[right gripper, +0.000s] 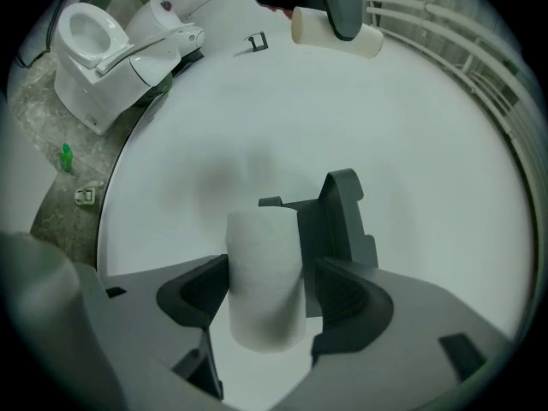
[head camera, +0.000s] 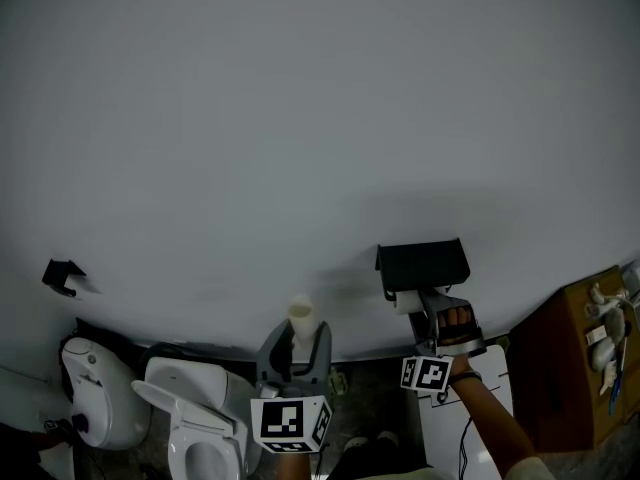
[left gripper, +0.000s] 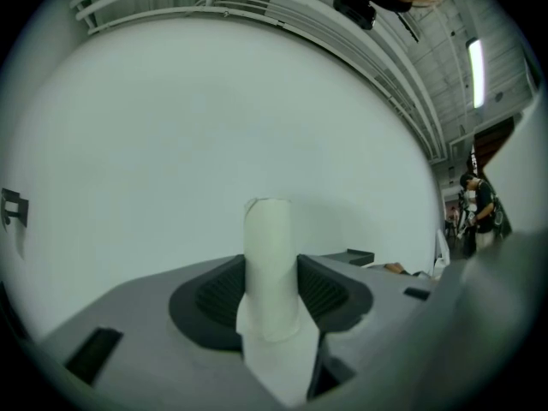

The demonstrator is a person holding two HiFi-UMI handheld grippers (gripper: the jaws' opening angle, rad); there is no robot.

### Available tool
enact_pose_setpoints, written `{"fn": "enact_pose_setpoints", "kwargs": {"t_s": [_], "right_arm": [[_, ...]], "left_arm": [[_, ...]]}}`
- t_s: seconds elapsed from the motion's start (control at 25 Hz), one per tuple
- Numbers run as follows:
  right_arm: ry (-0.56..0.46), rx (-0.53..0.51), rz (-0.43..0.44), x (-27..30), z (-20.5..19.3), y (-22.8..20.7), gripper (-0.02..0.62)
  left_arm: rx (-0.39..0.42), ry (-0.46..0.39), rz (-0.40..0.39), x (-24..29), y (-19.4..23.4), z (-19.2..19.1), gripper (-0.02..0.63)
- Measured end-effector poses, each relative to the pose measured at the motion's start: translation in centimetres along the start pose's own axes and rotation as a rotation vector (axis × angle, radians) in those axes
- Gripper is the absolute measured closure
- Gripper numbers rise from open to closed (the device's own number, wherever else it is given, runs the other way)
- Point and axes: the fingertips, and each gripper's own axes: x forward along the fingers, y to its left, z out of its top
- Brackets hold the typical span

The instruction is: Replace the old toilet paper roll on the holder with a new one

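Nearest the head camera, the left gripper [head camera: 298,340] points level toward the white wall [head camera: 320,118]. Its two jaws are clamped on the old roll [left gripper: 270,264], a thin upright tube with a loose sheet hanging below. To its right, the right gripper [head camera: 432,313] is tilted slightly downward. Its jaws stand at roll width, closed on the new roll [right gripper: 265,281], a thick white roll. The new roll sits just below and in front of the black holder [head camera: 422,261] on the wall; contact between the two cannot be determined. A white toilet [head camera: 195,418] stands on the floor to the left, well apart from the holder.
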Motion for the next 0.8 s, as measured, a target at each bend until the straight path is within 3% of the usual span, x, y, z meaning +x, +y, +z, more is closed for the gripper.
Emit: {"fn": "enact_pose_setpoints", "kwargs": {"t_s": [0.2, 0.32, 0.52, 0.8], "right_arm": [[-0.015, 0.073, 0.008, -2.3, 0.2, 0.1, 0.285], [-0.032, 0.180, 0.036, -4.1, 0.4, 0.3, 0.285], [-0.045, 0.512, 0.032, -6.5, -0.7, -2.3, 0.285], [-0.115, 1.118, -0.043, -9.2, -4.0, -8.5, 0.285]], "left_arm": [[-0.006, -0.004, -0.032, 0.5, -0.9, 0.0, 0.414], [-0.007, -0.008, -0.060, 0.9, -1.8, 0.1, 0.414], [-0.009, -0.017, -0.098, 1.7, -3.2, 0.4, 0.414], [0.001, -0.025, -0.131, 1.9, -4.1, 0.8, 0.414]]}}
